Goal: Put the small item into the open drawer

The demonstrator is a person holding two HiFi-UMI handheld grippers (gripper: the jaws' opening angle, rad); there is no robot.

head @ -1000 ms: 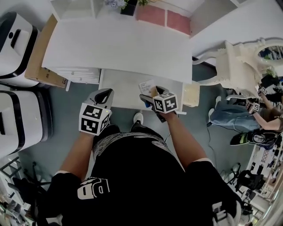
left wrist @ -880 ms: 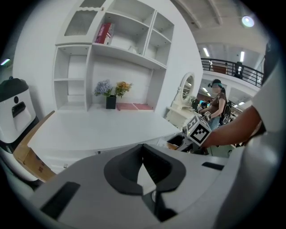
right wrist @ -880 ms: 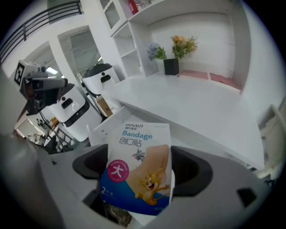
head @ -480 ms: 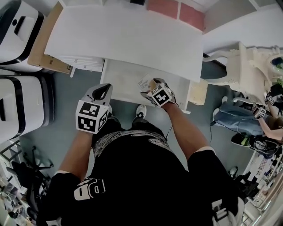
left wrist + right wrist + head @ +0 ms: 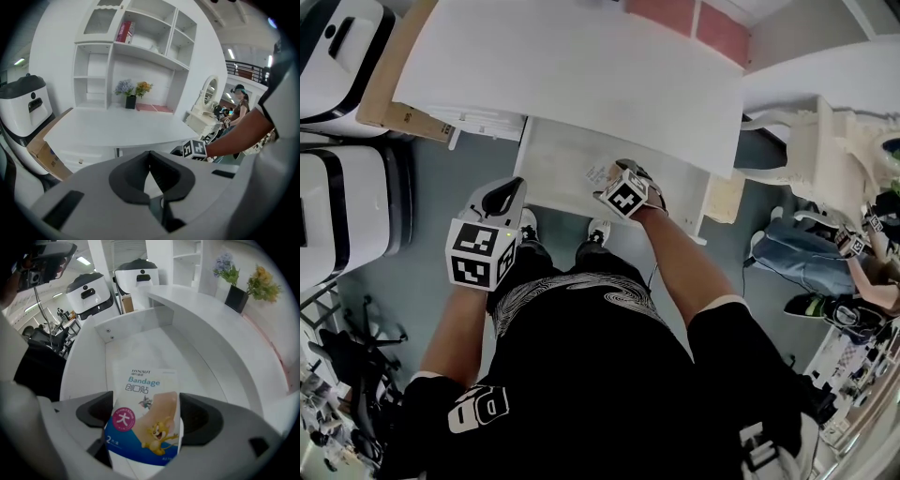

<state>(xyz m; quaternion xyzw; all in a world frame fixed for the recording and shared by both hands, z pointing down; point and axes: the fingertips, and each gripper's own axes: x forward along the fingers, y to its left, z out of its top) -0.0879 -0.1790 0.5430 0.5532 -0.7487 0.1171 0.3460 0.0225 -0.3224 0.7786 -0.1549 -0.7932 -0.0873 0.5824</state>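
Note:
The small item is a flat bandage packet (image 5: 141,401) with cartoon print, upright between the jaws of my right gripper (image 5: 145,418), which is shut on it. In the head view the right gripper (image 5: 614,183) holds the packet (image 5: 598,174) just over the front part of the open white drawer (image 5: 562,159), which is pulled out from under the desk. The drawer's pale floor (image 5: 154,350) shows bare behind the packet. My left gripper (image 5: 502,197) hovers by the drawer's front left corner, shut with nothing in it; its dark pads (image 5: 161,180) meet.
The white desk top (image 5: 572,75) overhangs the drawer's back. A cardboard box (image 5: 389,66) and two white appliances (image 5: 337,216) stand at the left. An ornate white vanity (image 5: 844,141) and a seated person (image 5: 825,272) are at the right. A flower pot (image 5: 130,101) sits on the desk.
My right gripper has carried the packet forward and lower, over the drawer. The left gripper has drifted slightly left and stayed shut.

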